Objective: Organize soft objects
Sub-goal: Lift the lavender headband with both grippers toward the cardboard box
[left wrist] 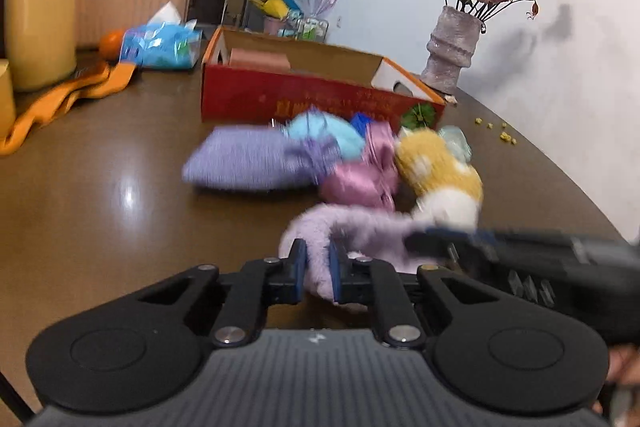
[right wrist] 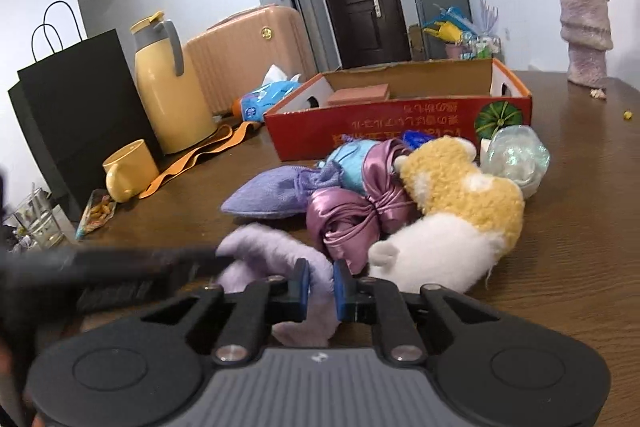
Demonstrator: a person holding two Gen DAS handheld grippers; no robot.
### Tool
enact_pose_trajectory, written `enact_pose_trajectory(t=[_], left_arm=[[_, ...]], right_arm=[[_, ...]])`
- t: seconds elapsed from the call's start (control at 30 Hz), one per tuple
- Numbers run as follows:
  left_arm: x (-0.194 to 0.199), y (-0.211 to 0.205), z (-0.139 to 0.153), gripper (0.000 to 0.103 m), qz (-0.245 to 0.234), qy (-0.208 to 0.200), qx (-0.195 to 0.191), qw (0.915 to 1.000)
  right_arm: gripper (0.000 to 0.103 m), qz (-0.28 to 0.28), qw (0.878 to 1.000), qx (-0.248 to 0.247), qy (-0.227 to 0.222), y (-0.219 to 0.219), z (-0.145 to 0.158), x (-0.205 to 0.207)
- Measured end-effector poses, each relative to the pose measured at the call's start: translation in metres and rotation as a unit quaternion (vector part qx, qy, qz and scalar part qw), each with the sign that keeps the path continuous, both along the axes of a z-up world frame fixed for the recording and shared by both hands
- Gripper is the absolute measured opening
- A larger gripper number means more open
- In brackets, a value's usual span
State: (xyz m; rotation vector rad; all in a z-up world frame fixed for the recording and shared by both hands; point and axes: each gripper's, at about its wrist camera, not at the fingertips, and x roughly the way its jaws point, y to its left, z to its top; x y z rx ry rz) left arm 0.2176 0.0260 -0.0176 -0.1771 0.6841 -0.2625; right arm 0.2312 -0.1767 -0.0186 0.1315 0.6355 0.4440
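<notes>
Soft pile mostly unsorted, box nearly bare

Lilac fuzzy piece (right wrist: 276, 251), low centre, is clamped by both the left gripper (left wrist: 318, 267) and right gripper (right wrist: 321, 285). Pouches and plush dog (right wrist: 460, 203) lie mid-frame before the red box (right wrist: 400, 123); nearly everything awaits sorting.

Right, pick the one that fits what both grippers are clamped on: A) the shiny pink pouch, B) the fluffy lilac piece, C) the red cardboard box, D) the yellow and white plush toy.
B: the left gripper and the right gripper each have their blue pads pressed against the fluffy lilac piece, while the plush toy, the pink pouch and the box lie beyond them.
</notes>
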Motion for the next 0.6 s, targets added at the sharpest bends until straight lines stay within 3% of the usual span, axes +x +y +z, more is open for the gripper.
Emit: enact_pose_trajectory(t=[0.13, 0.33, 0.5, 0.53, 0.6], left_arm=[[-0.021, -0.001, -0.004, 0.013, 0.001, 0.022, -0.023, 0.9995], [-0.037, -0.007, -0.019, 0.013, 0.000, 0.033, 0.009, 0.9994], [-0.052, -0.004, -0.009, 0.016, -0.006, -0.008, 0.016, 0.9998], [-0.054, -0.001, -0.004, 0.018, -0.011, -0.019, 0.007, 0.9997], [-0.053, 0.007, 0.007, 0.037, -0.001, -0.038, -0.010, 0.9992]], right_arm=[[0.017, 0.004, 1.000, -0.008, -0.020, 0.002, 0.005, -0.010], [0.025, 0.012, 1.000, -0.004, -0.025, -0.006, 0.002, -0.040], [0.028, 0.014, 1.000, 0.021, -0.016, -0.014, -0.002, -0.054], [0.035, 0.015, 0.999, 0.029, -0.024, -0.016, 0.000, -0.057], [0.042, 0.008, 0.998, 0.050, -0.043, -0.022, 0.007, -0.061]])
